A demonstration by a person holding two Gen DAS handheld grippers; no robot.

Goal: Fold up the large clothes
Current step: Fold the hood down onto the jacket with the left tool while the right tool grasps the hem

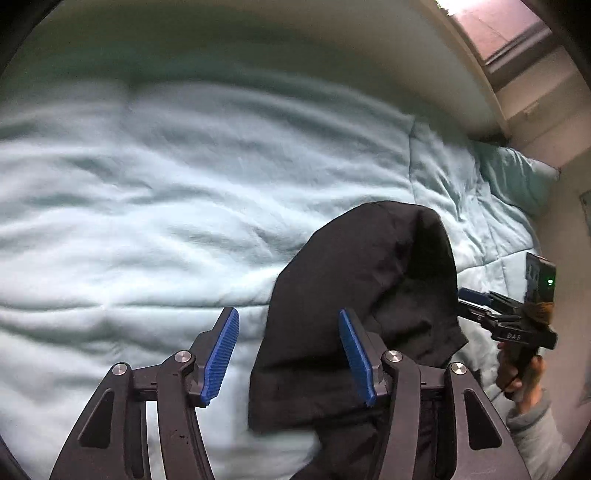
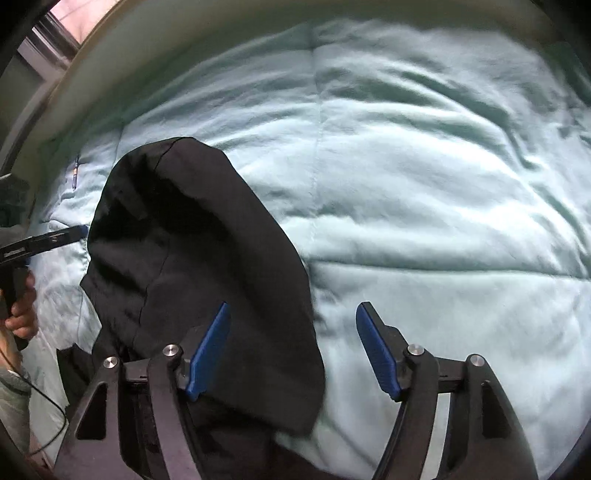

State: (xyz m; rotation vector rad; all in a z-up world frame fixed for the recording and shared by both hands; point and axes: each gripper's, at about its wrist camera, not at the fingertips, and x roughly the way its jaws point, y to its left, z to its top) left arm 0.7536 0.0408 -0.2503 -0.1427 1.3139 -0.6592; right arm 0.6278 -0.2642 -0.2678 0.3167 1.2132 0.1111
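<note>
A black garment with a hood (image 1: pixel 362 295) lies on a light teal comforter (image 1: pixel 147 184); it also shows in the right wrist view (image 2: pixel 207 258). My left gripper (image 1: pixel 290 354) is open, just above the garment's left edge, holding nothing. My right gripper (image 2: pixel 293 350) is open above the garment's right edge, holding nothing. In the left wrist view the right gripper (image 1: pixel 476 299) shows at the far right, beside the hood. In the right wrist view the left gripper (image 2: pixel 74 234) shows at the far left, next to the hood. The garment's lower part is hidden below both frames.
The teal comforter (image 2: pixel 424 184) covers the bed in both views. A teal pillow (image 1: pixel 517 173) lies at the bed's head. A cream wall (image 1: pixel 424 55) runs along the far side, with a window (image 1: pixel 491 29) above it. A small pen-like thing (image 2: pixel 75 173) lies on the comforter.
</note>
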